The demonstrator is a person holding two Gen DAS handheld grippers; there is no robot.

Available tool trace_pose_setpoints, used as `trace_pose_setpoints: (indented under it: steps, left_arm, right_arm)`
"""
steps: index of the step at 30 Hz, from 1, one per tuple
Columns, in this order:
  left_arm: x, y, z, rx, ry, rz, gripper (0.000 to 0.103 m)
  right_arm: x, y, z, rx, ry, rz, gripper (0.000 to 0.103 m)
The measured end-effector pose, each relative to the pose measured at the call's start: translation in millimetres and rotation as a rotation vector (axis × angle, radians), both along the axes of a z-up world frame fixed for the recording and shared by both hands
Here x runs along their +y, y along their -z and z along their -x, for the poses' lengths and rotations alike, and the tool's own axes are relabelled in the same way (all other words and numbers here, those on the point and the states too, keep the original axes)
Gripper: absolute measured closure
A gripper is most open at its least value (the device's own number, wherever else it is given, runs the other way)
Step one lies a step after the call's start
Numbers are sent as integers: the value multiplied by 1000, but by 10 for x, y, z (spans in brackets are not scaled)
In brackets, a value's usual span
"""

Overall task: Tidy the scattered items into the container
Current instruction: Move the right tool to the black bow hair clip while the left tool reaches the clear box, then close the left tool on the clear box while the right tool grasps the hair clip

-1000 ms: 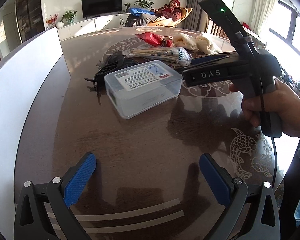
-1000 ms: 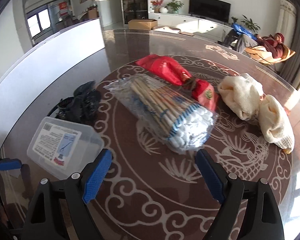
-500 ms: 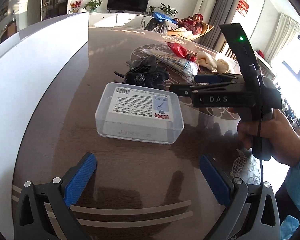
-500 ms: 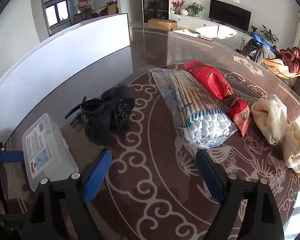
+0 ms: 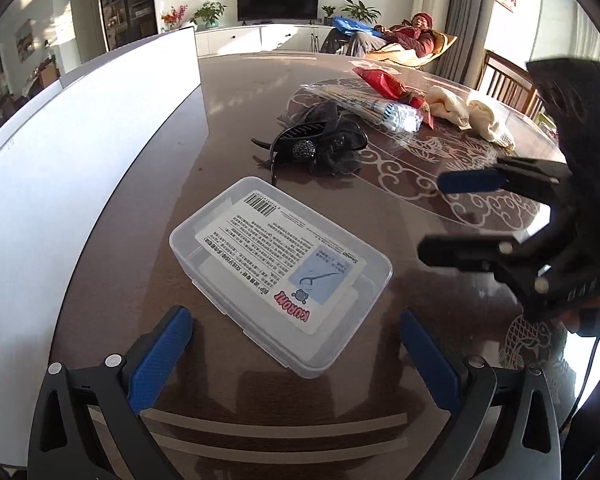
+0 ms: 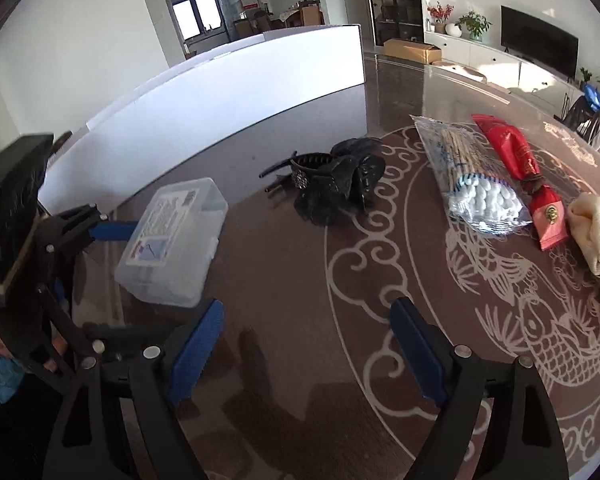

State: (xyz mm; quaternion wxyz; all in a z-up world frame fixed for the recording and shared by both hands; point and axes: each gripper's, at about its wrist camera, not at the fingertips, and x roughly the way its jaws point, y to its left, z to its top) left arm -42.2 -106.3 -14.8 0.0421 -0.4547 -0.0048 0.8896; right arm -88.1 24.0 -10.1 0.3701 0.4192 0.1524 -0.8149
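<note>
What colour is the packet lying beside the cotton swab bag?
Red packet, gold emblem near one end; clearest in the right wrist view.

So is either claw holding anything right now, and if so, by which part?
Nothing is held. The left claw and right claw are both open and empty; the box lies on the table, lid shut.

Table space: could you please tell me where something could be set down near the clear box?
Bare wood lies between the clear box and the white board, and between the box and the black hair clip. Beyond the clip it is crowded: cotton swabs, red packet, cream cloth.
</note>
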Motion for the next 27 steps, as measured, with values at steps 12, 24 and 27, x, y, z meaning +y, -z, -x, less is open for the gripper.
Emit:
trace_pose_setpoints:
  steps: [12, 24, 27]
  left_arm:
    - [-20, -15, 223, -1, -145, 33, 14]
    - [-570, -49, 145, 35, -215, -29, 38]
    - [-548, -39, 172, 42, -212, -5, 38]
  right_arm:
    - [342, -34, -21, 35, 237, -53, 17]
    - [-198, -107, 424, -82, 224, 127, 16]
    - [-513, -166, 584, -62, 235, 138, 16]
